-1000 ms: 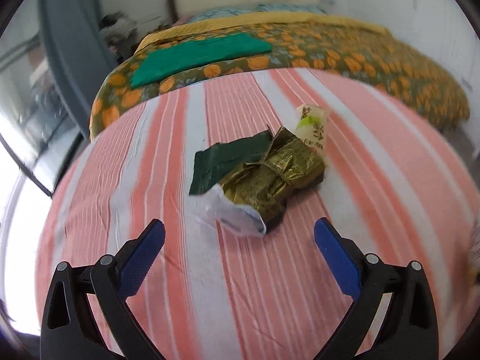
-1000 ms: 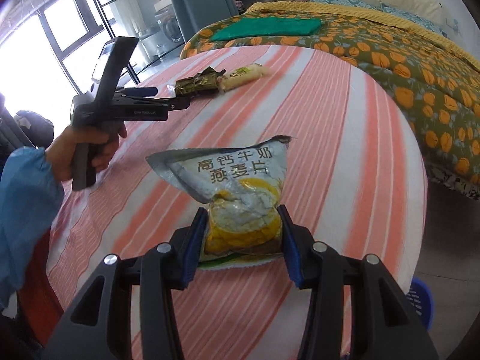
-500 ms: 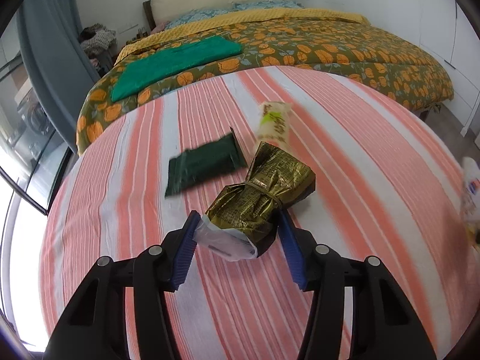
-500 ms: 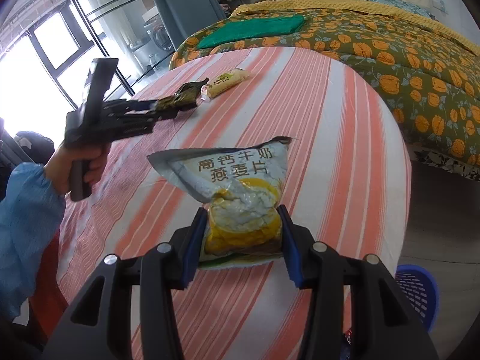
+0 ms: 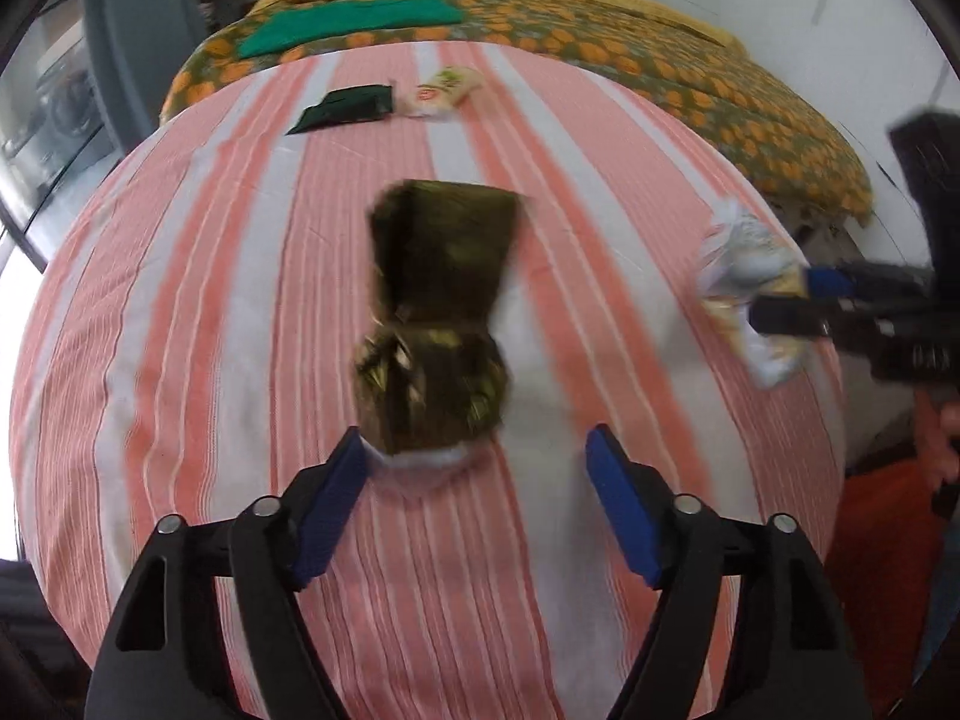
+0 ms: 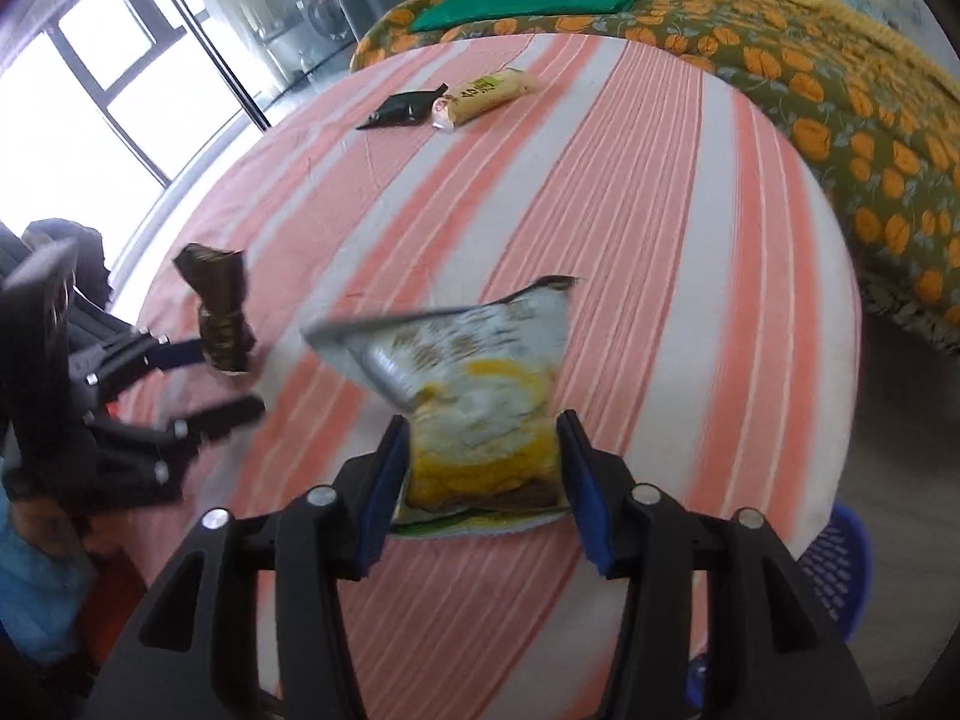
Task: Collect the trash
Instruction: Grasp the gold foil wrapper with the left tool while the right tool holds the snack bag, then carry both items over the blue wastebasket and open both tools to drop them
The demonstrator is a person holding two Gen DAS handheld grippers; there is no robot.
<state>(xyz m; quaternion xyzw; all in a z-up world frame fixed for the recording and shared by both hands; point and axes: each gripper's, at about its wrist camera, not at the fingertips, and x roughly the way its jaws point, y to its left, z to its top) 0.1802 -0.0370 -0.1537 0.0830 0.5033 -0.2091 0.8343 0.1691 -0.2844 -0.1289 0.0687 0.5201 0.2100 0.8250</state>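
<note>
Left tongs (image 5: 477,468): jaws opening, blue pads standing well apart. Crumpled olive-gold foil wrapper (image 5: 438,324) sits between them, leaning against the left pad; right pad clear of it, so no grip. From the right wrist view the same wrapper (image 6: 219,315) stands up off the near finger of the left tongs (image 6: 231,381), above the round table's pink-and-white striped cloth (image 6: 690,240). Right tongs (image 6: 483,480): jaws opening, with the silver-and-yellow printed snack bag (image 6: 474,396) between the pads; the left pad touches the bag's edge, the right pad looks just off it, though blur makes this uncertain. Bag's torn top fans out ahead of the fingertips. Well beyond both tongs, on the far side of the cloth, a flat dark green sachet (image 5: 345,108) lies just beside a cream paper-wrapped bar (image 5: 444,93). Down to the right of the right tongs, past the table edge, part of a blue plastic mesh basket (image 6: 840,570) shows. Past the table, a bed with an orange-patterned quilt (image 5: 690,72).
</note>
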